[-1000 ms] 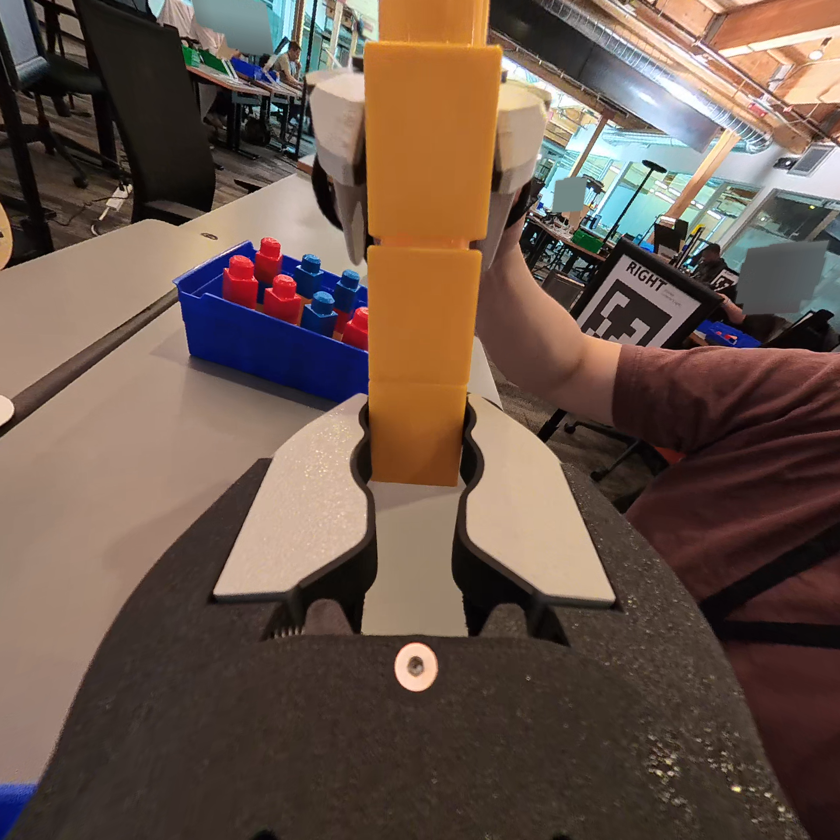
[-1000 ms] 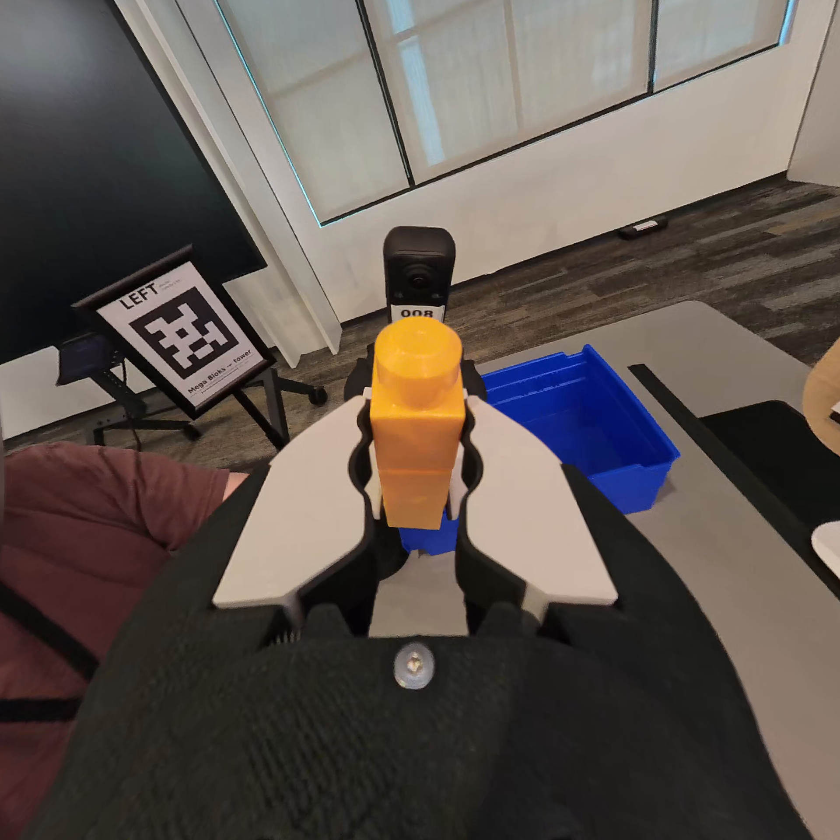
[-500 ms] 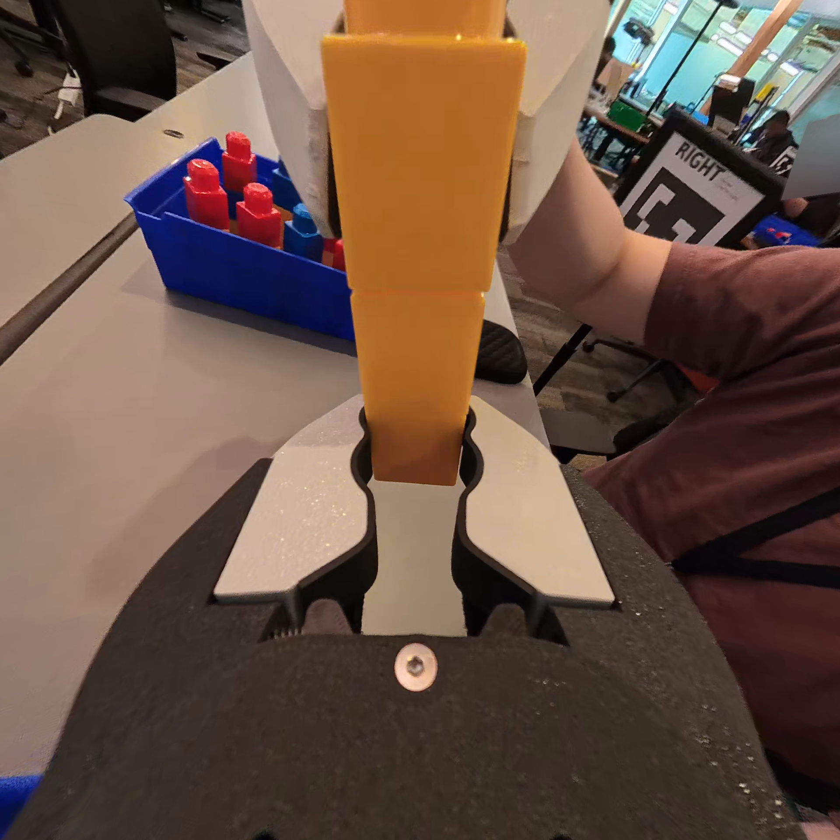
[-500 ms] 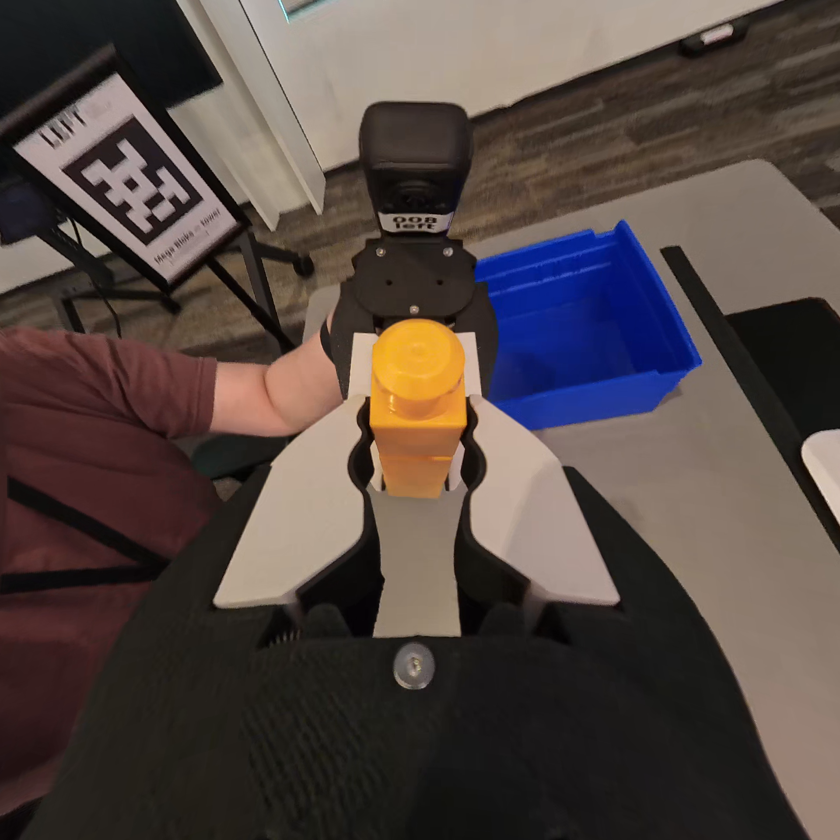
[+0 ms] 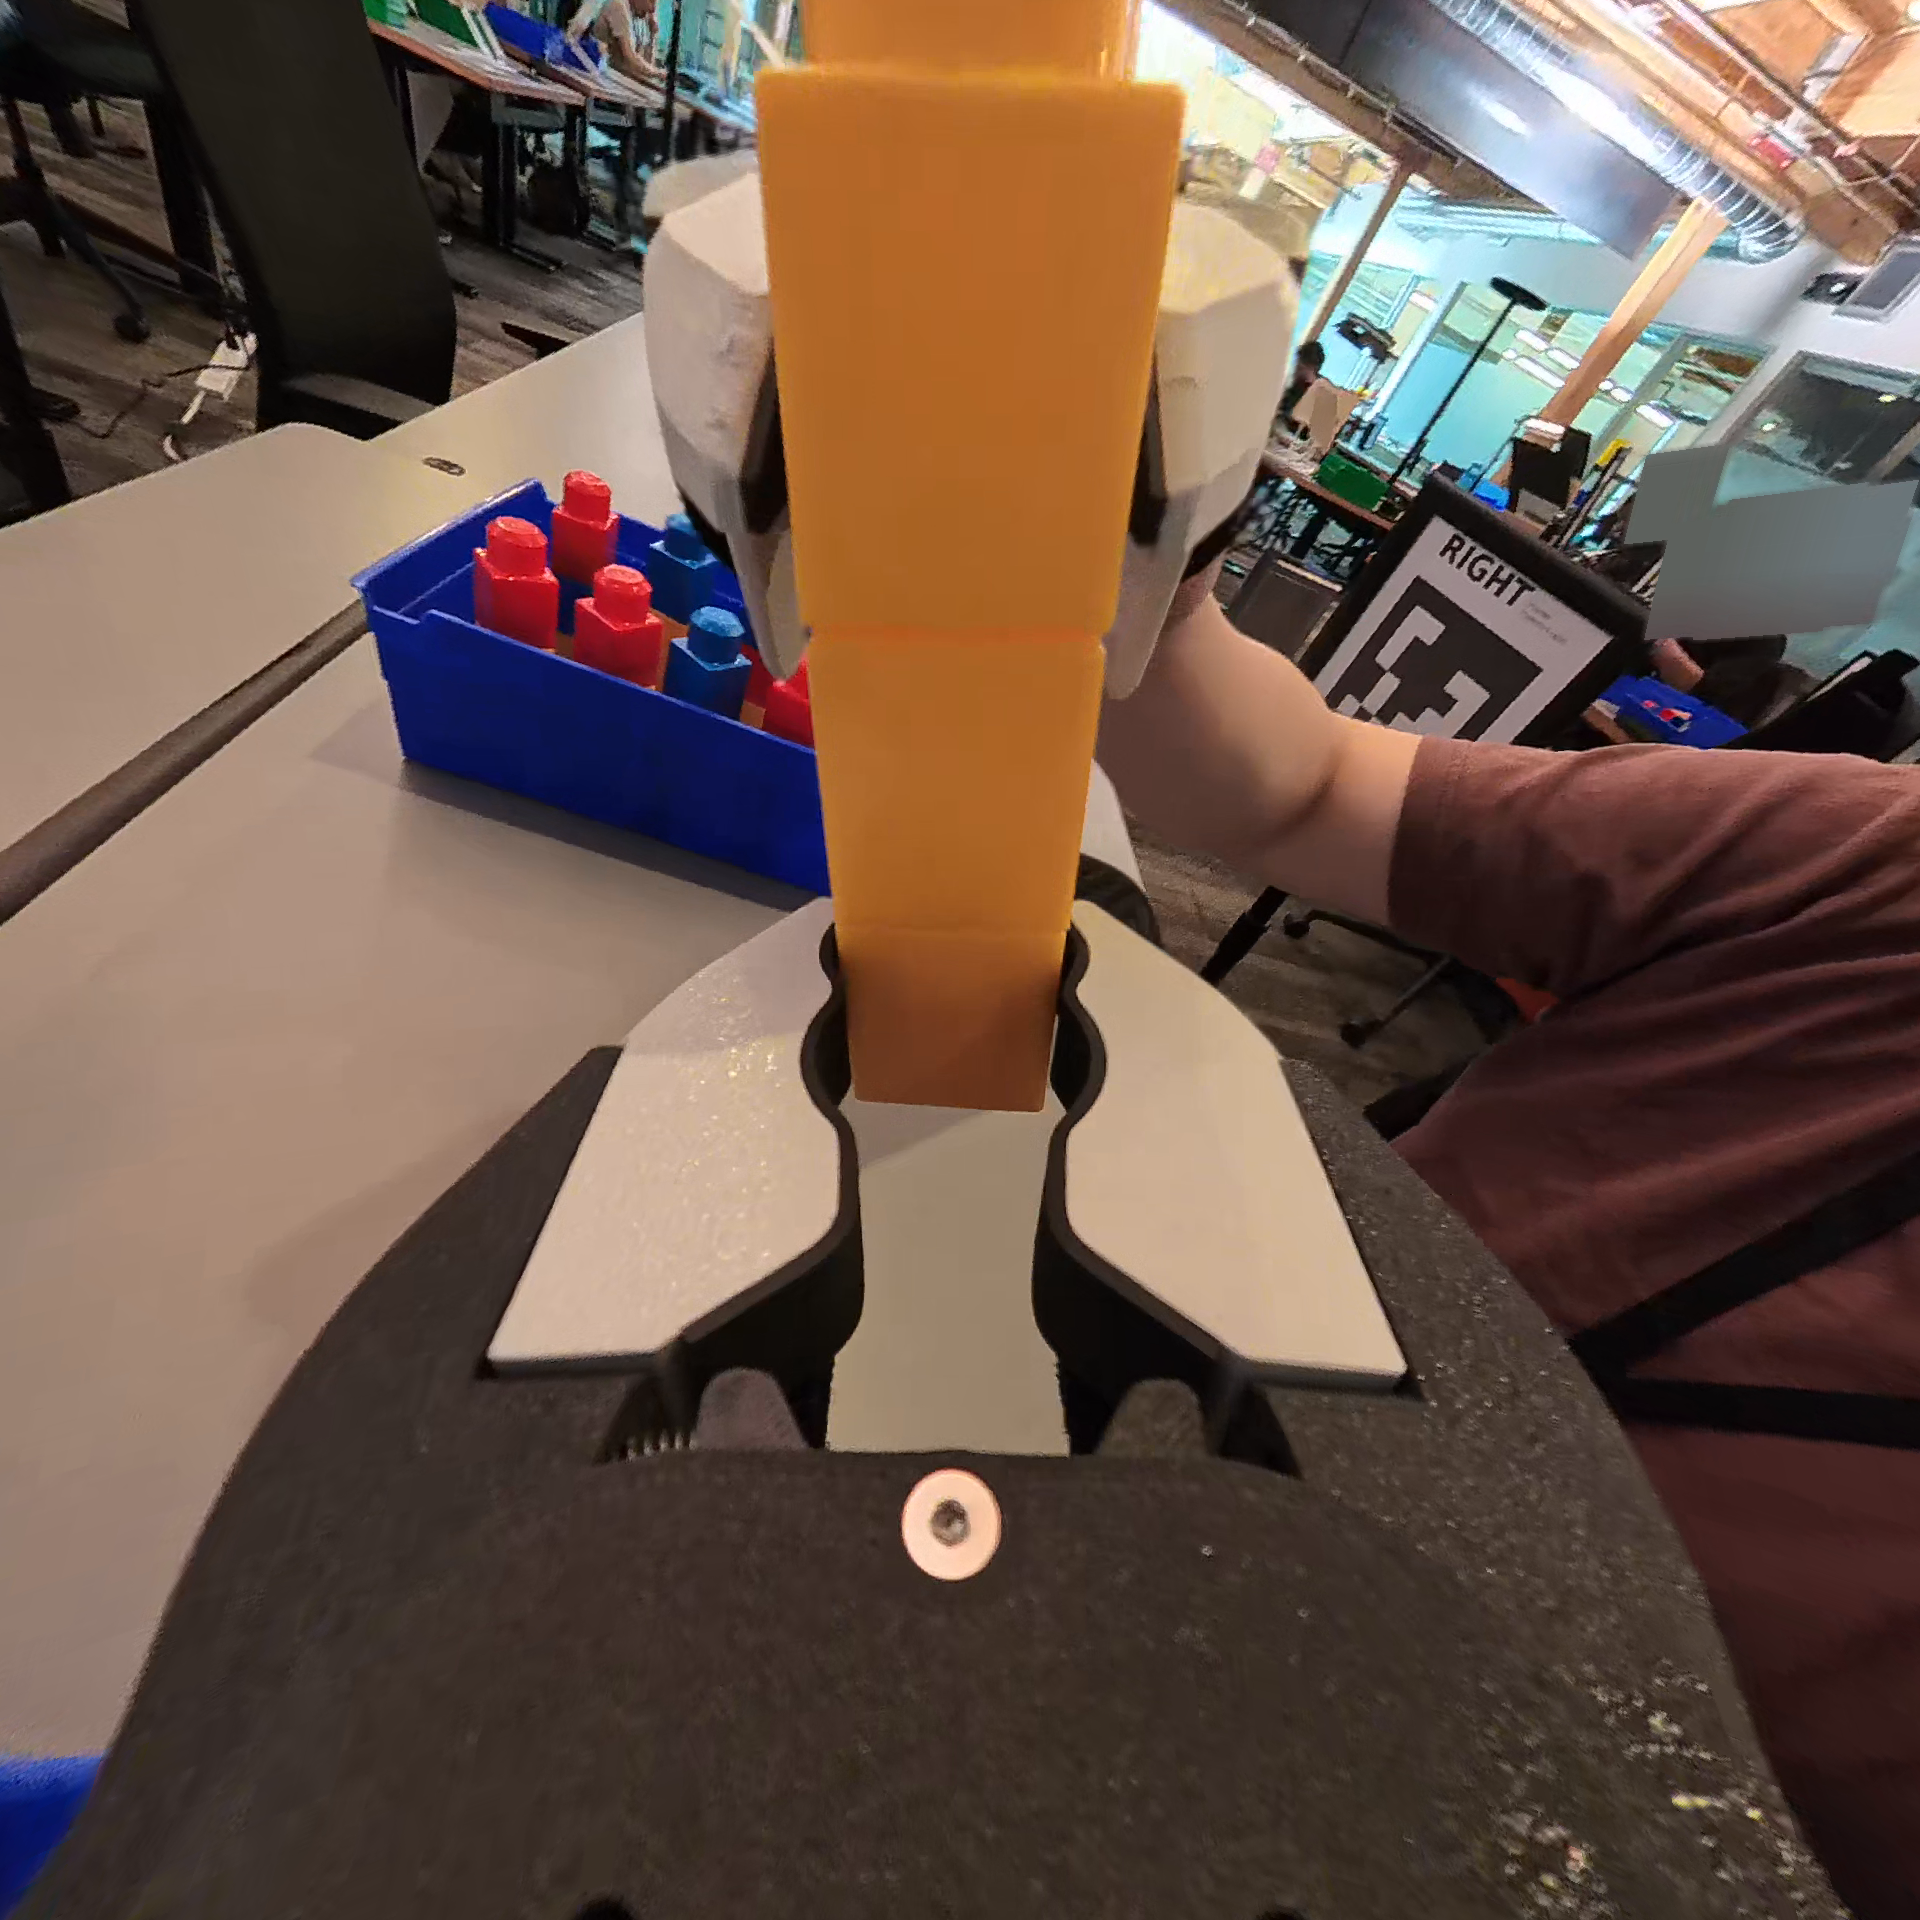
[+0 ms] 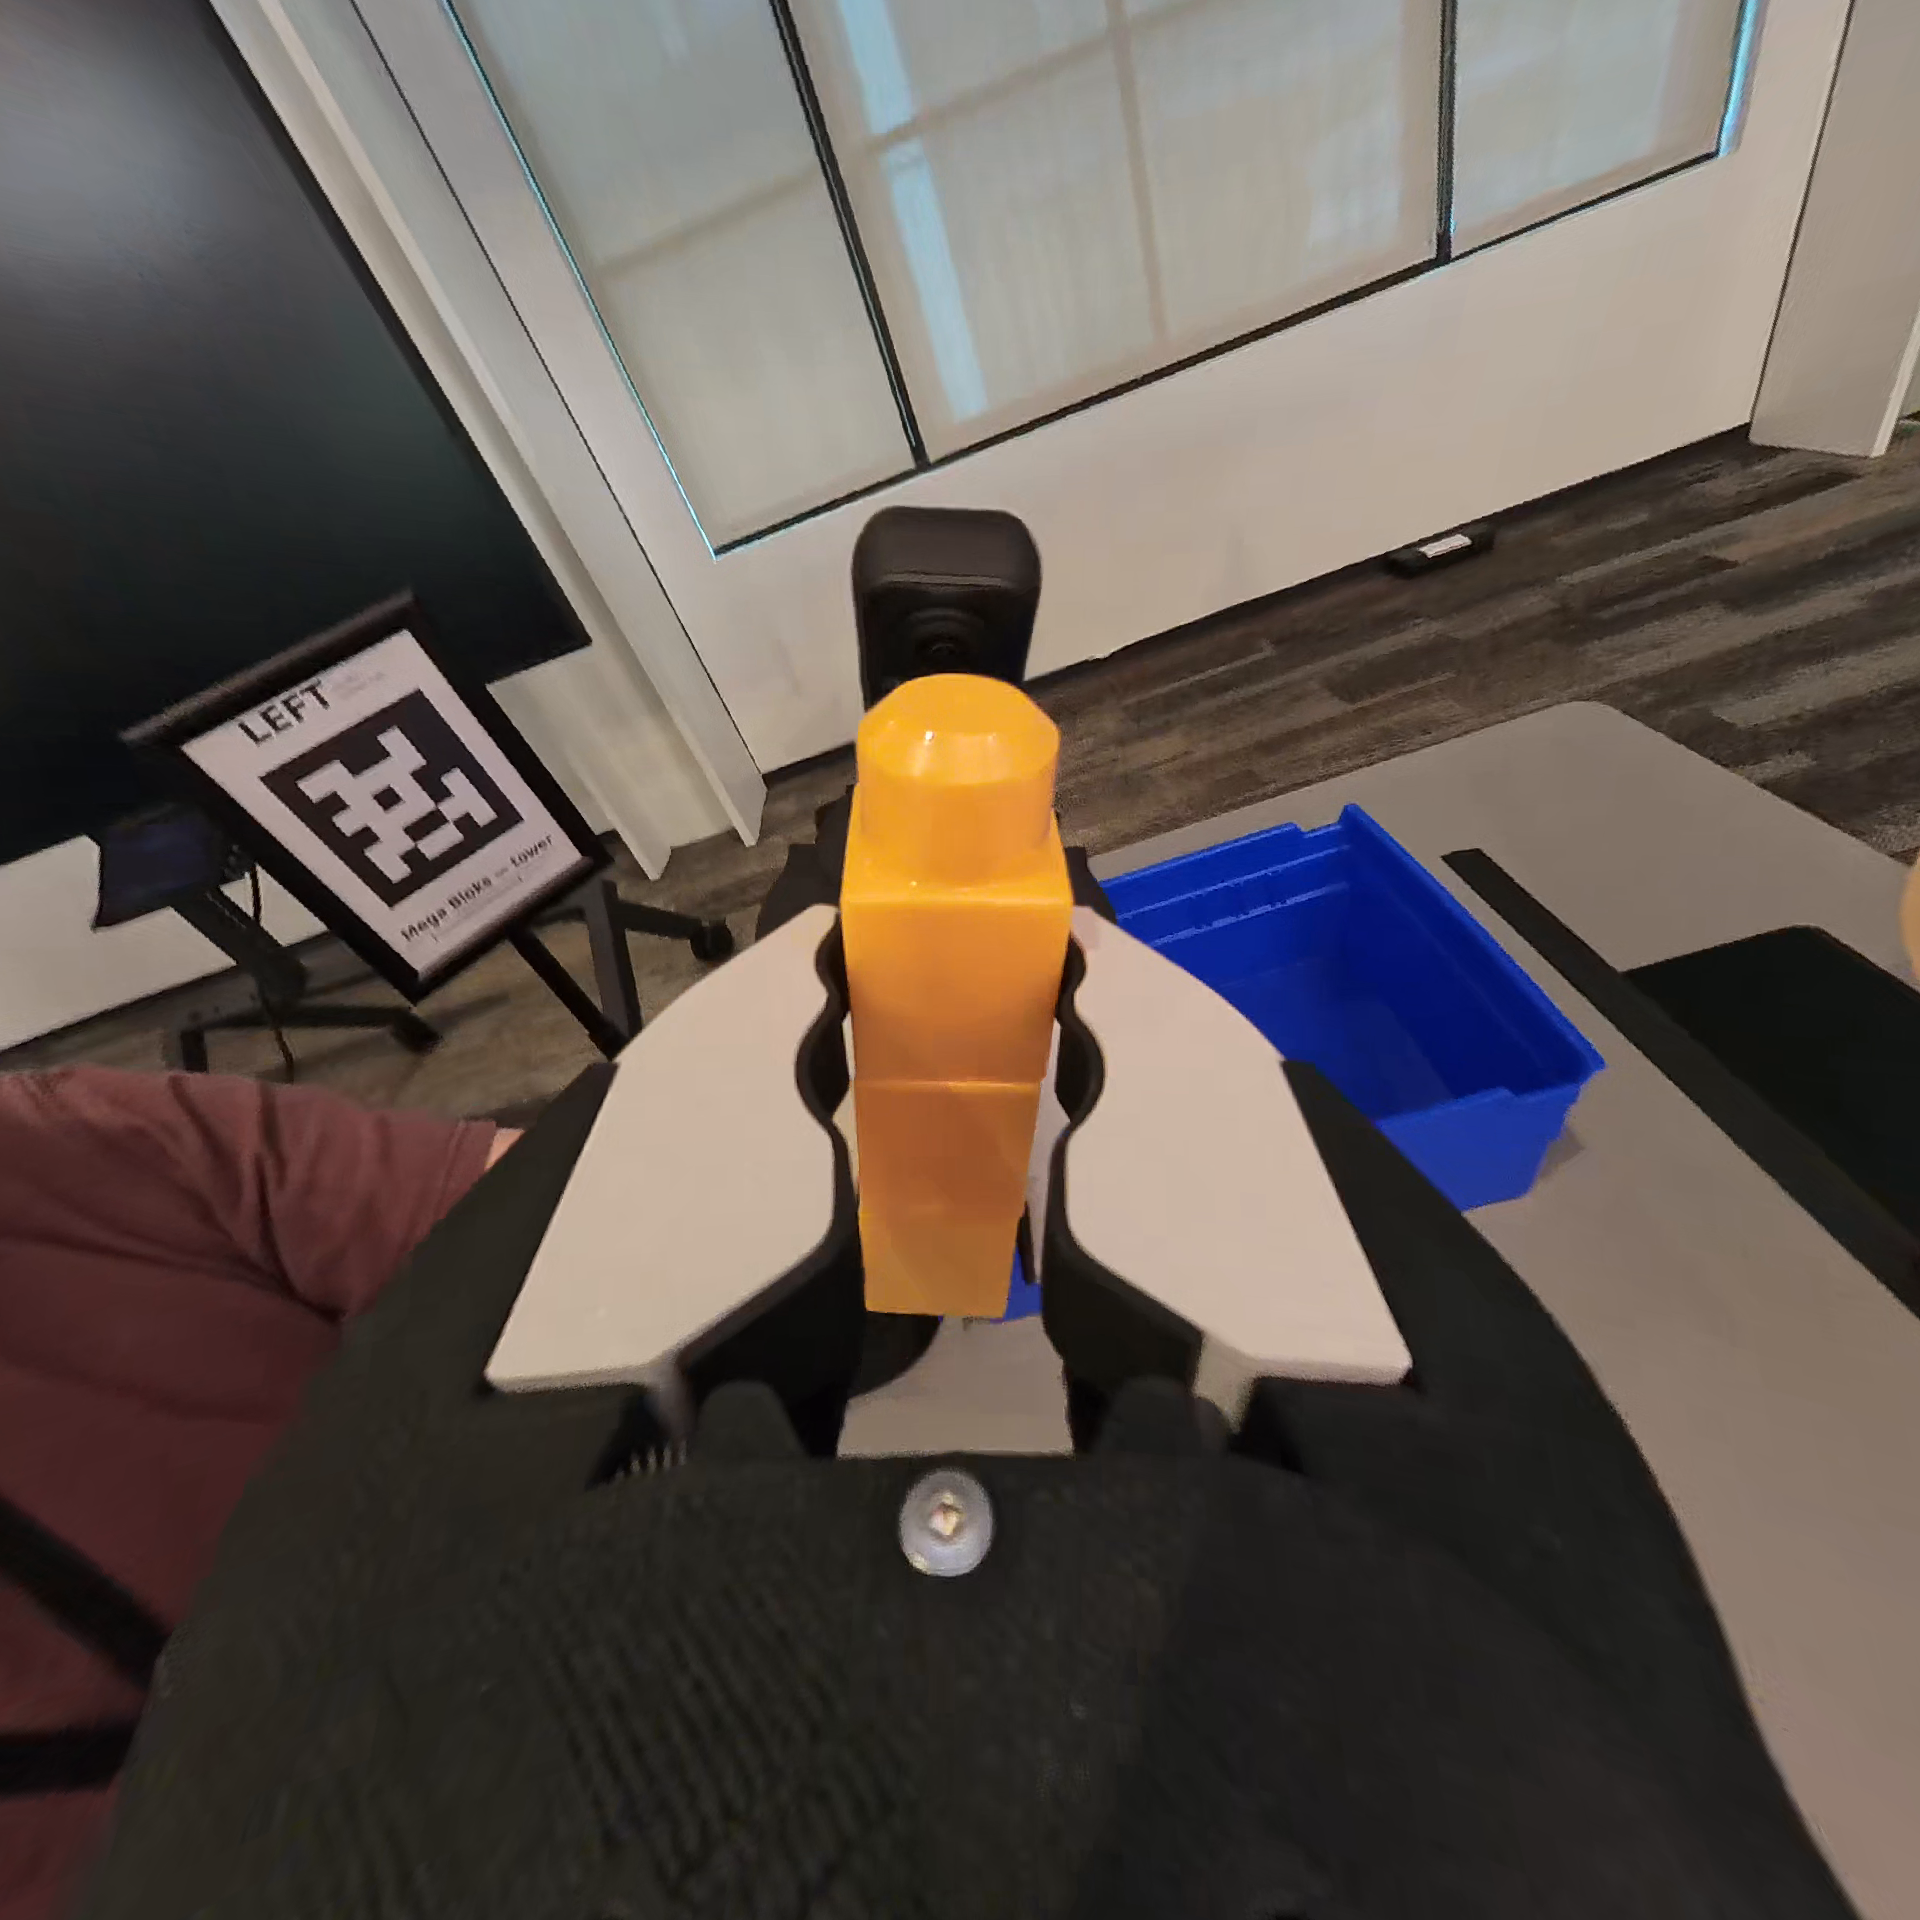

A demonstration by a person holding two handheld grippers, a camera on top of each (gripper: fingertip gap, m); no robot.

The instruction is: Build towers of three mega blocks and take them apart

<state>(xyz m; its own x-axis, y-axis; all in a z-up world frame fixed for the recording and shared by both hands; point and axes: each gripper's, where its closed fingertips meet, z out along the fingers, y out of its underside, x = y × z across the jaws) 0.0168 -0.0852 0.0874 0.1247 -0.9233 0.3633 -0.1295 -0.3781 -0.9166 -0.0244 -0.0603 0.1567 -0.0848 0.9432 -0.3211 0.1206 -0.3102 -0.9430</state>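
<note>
A tower of three orange mega blocks is held in the air between my two grippers. In the left wrist view my left gripper is shut on the bottom block, with both pads pressed on its sides. My right gripper grips the top block from the far side. In the right wrist view my right gripper is shut on the top block, whose round stud faces the camera. The other two blocks run down between the fingers. The left gripper's camera shows behind the tower.
A blue bin with several red and blue blocks stands on the grey table at the left. A second blue bin, empty, stands to the right of the tower. A person's arm and maroon sleeve are at the right. Marker signs stand on the floor.
Both grippers tipped down toward the table with the tower half a second ago, then swung back up. The three blocks stay joined and both grasps hold.
</note>
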